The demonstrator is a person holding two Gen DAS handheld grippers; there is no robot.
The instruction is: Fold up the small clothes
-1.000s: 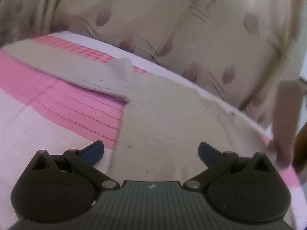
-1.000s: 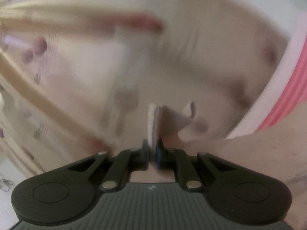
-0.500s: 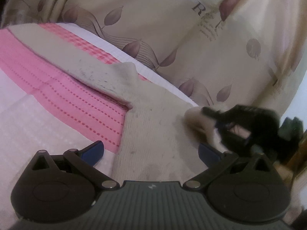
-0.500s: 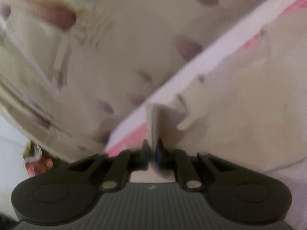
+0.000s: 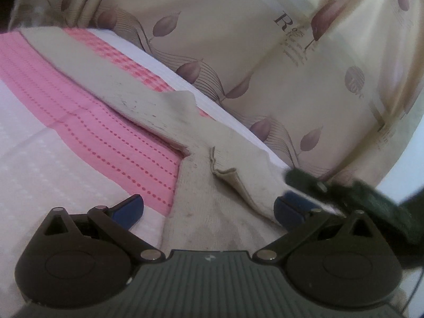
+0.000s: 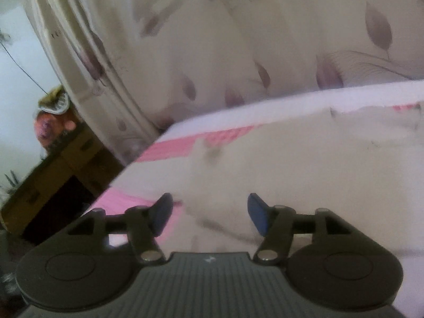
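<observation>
Beige knit garment (image 5: pixel 206 190) spread flat on a pink-and-white bedspread (image 5: pixel 111 143), straight ahead of the left gripper (image 5: pixel 209 206) and running under the gap between its blue pads. One long sleeve (image 5: pixel 106 79) stretched away up and to the left across the pink dotted band; another flap (image 5: pixel 243 175) doubled back over the body, its ribbed hem edge lying just ahead of the right-hand pad. Left gripper spread wide, nothing pinched, hovering low above the cloth. Right gripper (image 6: pixel 209 212) seen as a dark blurred shape (image 5: pixel 344 193) at the right edge of the left view, close beside the folded flap. From its own camera: jaws opening, blue pads well apart, pale cloth (image 6: pixel 265 164) lying below and ahead between them but not pressed by either pad. Beyond the garment, the white edge of the bed, then a cream curtain (image 5: pixel 265 53) printed with mauve leaves and some lettering. Far to the left of the right gripper, past the bed's corner, a brown cardboard box (image 6: pixel 53 169) with something blurred on top.
</observation>
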